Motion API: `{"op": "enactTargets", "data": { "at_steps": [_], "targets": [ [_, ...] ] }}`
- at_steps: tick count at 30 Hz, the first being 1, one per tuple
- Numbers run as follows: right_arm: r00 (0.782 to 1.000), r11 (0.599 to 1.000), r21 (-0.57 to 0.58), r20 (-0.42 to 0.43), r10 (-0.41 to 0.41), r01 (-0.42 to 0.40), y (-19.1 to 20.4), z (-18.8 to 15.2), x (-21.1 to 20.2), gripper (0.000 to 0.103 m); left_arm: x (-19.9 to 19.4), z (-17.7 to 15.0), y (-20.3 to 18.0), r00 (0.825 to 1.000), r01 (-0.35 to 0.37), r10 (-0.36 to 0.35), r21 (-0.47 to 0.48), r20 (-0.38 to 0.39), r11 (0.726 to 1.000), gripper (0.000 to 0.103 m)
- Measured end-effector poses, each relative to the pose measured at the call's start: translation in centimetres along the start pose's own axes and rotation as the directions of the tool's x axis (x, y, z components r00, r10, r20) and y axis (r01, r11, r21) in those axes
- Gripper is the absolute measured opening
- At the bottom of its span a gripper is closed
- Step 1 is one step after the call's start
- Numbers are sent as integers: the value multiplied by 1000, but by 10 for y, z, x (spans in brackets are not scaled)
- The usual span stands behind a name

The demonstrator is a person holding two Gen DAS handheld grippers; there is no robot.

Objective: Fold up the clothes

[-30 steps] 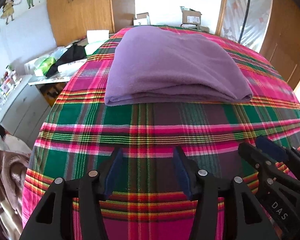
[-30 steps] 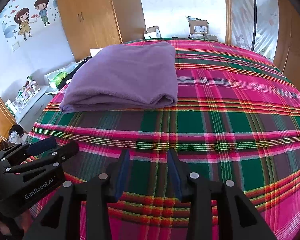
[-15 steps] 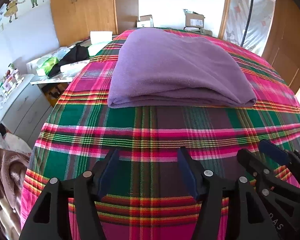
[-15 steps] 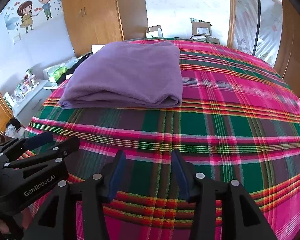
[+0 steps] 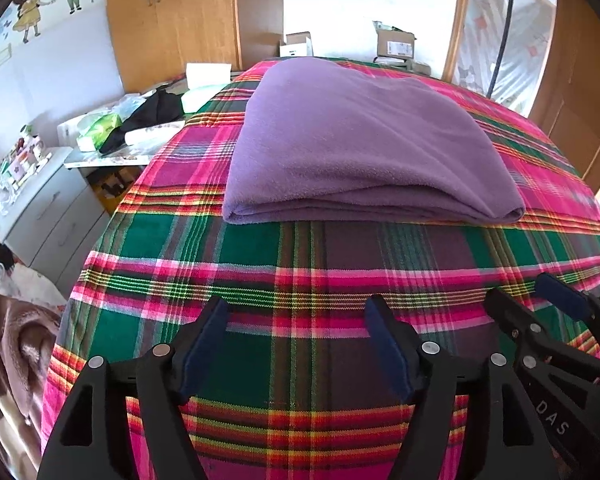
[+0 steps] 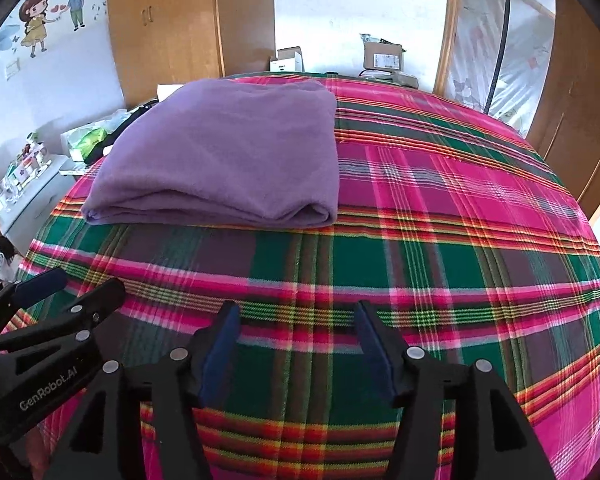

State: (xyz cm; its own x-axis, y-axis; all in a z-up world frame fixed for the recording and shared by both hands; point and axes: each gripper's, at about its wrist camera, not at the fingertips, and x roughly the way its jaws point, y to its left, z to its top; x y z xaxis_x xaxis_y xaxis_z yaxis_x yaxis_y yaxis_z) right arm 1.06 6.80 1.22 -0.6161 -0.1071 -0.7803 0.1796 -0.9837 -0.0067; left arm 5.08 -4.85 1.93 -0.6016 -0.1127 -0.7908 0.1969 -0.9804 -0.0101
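Hovering over the pink-and-green plaid bedspread (image 5: 300, 272) | our left gripper (image 5: 296, 340) and right gripper (image 6: 296, 336) gape wide, holding nothing | folded purple fleece garment (image 5: 360, 144) lies upper centre, apart from both | fold looks finished, probably; far edge unclear

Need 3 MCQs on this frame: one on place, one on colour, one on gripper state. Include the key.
1. Where does the folded garment lie?
A. on the plaid bedcover
B. on the grey drawer unit
C. in the right gripper

2. What colour is the garment?
A. green
B. purple
C. black

3. How do the left gripper and right gripper stand?
A. both shut on fabric
B. one open, one shut
C. both open, holding nothing

Key: 1 A, the garment rests flat on the plaid cover beyond both grippers; 2 B, it is plain purple in both views; 3 C, each pair of fingers is spread with only bedcover between them.
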Motion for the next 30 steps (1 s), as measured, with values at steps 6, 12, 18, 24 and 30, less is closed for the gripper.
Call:
{"op": "enactTargets", "data": {
  "at_steps": [6,12,18,24,30],
  "targets": [
    [1000,1000,10,-5,-6,6,-3,4,5,66,2,2,0,1000,-4,4,-7,3,1000,76],
    [1000,1000,11,-5,-6,6,-4,7,7,67,2,2,0,1000,-2,2,-5,8,1000,76],
    [1000,1000,11,-5,-7,7,-2,6,7,67,1,1,-1,1000,-5,5,-6,9,1000,77],
    [1000,1000,12,-5,-7,8,-2,5,7,67,1,-1,-1,1000,-5,5,-7,22,1000,77],
    [1000,1000,11,-5,-9,9,-2,5,6,67,1,0,-1,1000,-3,3,-6,23,1000,77]
  ]
}}
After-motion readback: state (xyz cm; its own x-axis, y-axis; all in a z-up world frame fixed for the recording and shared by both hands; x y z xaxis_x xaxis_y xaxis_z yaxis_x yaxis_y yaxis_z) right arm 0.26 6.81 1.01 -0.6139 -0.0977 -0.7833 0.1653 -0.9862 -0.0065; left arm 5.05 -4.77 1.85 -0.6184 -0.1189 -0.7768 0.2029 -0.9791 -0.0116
